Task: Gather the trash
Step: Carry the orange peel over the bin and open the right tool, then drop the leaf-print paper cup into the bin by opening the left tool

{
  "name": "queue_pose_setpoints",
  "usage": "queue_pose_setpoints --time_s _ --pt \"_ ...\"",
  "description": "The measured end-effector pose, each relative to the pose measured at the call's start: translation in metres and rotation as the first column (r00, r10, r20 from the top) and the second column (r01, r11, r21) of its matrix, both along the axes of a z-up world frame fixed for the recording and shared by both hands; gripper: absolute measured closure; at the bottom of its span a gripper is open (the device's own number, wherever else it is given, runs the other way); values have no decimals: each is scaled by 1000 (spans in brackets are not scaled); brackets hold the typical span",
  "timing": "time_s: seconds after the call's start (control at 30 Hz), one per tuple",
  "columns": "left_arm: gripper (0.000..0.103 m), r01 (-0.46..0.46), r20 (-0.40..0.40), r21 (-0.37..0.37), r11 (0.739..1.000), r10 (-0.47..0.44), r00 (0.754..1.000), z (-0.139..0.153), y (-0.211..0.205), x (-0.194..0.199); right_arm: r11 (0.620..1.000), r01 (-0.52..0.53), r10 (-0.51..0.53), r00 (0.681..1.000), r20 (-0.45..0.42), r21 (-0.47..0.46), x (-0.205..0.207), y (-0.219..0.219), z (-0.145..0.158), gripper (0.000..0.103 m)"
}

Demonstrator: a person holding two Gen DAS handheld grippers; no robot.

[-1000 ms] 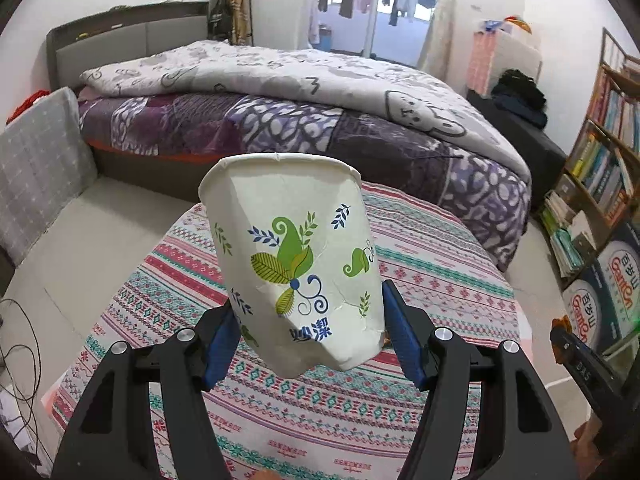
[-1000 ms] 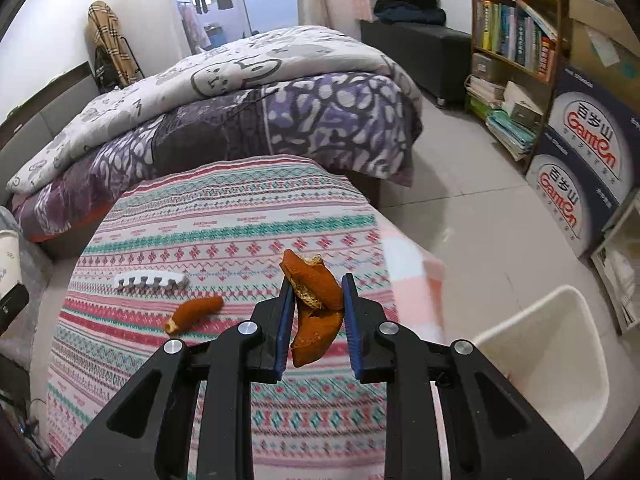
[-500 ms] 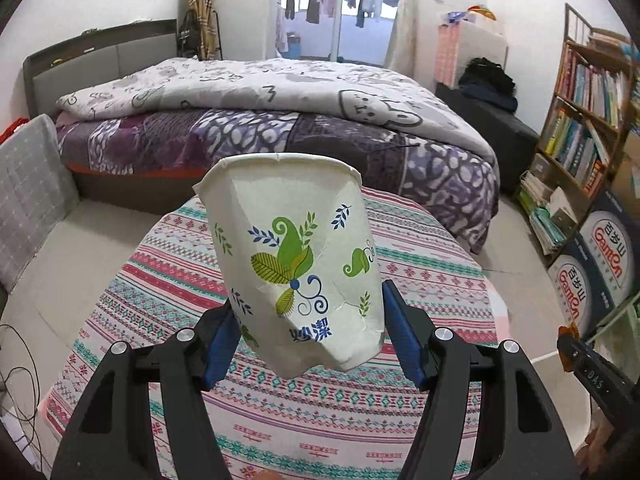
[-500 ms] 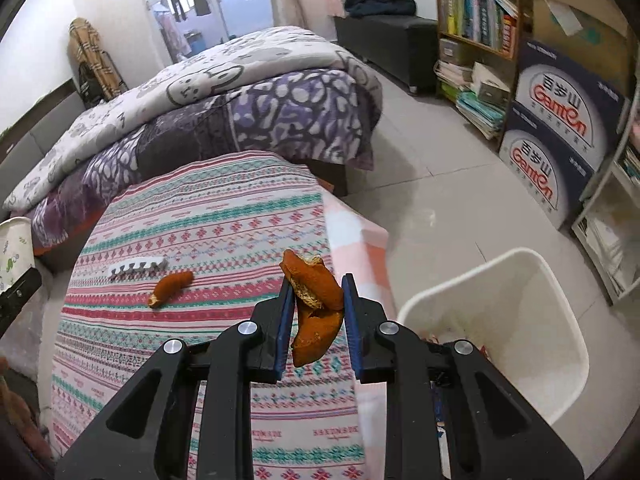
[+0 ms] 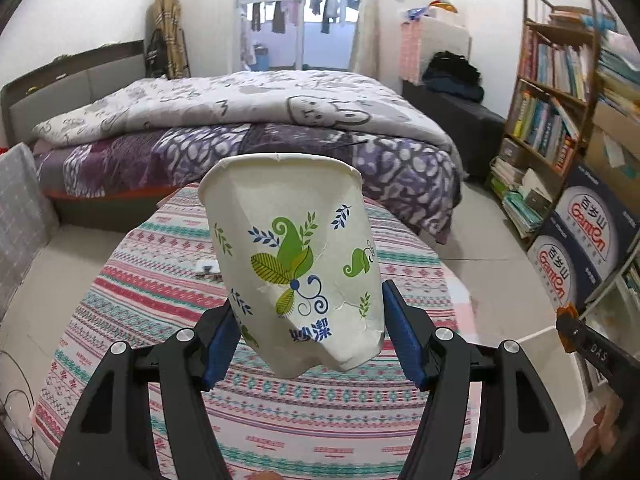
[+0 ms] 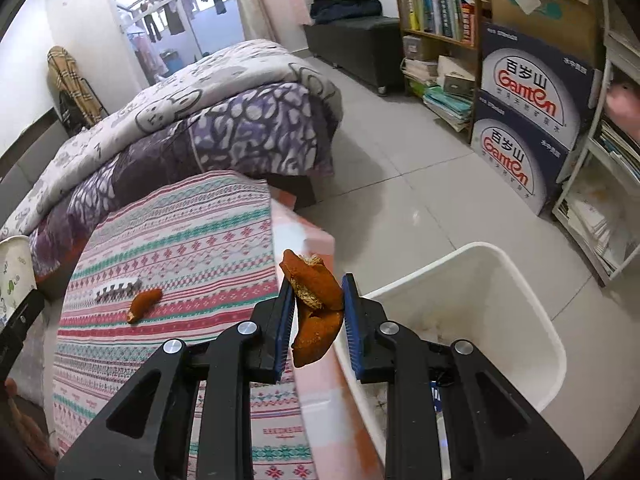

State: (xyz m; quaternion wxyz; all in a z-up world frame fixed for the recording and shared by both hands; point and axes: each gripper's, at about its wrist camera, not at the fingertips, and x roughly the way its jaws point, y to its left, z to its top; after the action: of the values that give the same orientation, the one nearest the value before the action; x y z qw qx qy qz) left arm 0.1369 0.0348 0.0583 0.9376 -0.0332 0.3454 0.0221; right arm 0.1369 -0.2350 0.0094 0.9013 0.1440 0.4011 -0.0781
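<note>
My left gripper (image 5: pixel 308 332) is shut on a crumpled white paper cup (image 5: pixel 294 256) with green leaf print, held above the striped tablecloth (image 5: pixel 160 292). My right gripper (image 6: pixel 318 312) is shut on an orange peel (image 6: pixel 314 304), held over the table's right edge beside the white trash bin (image 6: pixel 472 316). Another piece of orange peel (image 6: pixel 144 304) and a white comb-like clip (image 6: pixel 116 290) lie on the tablecloth (image 6: pixel 200 240). The cup shows at the left edge of the right wrist view (image 6: pixel 14 276). The bin's rim (image 5: pixel 540 334) and the right gripper's tip (image 5: pixel 576 330) show at right in the left wrist view.
A bed with a purple and grey quilt (image 5: pixel 248 128) stands behind the table. A bookshelf (image 6: pixel 436 20) and stacked blue Ganten boxes (image 6: pixel 528 120) line the right wall. Tiled floor (image 6: pixel 408 200) lies between bed, bin and boxes.
Both grippers swung to the right with their loads. The right gripper with the peel moved from over the tablecloth to the table's edge next to the bin.
</note>
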Motion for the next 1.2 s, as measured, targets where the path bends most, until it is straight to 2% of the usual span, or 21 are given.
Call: queue_pose_setpoints --time_s 0.4,0.67,0.7,0.77,0.9,0.97,1.2 --pt "38 143 4 15 990 -143 990 -7 -78 -3 993 110 -109 994 -20 36 -16 -63 2 80" --pt "38 284 -9 18 959 -283 959 -18 -137 -8 978 205 -203 978 -47 47 -32 -109 -2 77" --pt "38 298 -11 17 954 -298 955 -20 -143 -9 975 219 -217 975 -46 45 -34 -114 -2 75" --pt "38 333 -17 20 943 -333 943 -23 -157 -12 967 255 -254 966 -39 27 -40 -124 0 58" --pt "37 398 -26 26 917 -397 917 -30 -184 -19 953 302 -302 953 -16 -4 -49 -140 6 40" --pt "37 427 -29 28 904 -426 904 -33 -197 -23 943 332 -332 943 -7 -6 -54 -149 8 28" --pt "37 500 -48 36 865 -498 866 -42 -230 -32 912 406 -407 914 -1 58 -67 -178 12 20"
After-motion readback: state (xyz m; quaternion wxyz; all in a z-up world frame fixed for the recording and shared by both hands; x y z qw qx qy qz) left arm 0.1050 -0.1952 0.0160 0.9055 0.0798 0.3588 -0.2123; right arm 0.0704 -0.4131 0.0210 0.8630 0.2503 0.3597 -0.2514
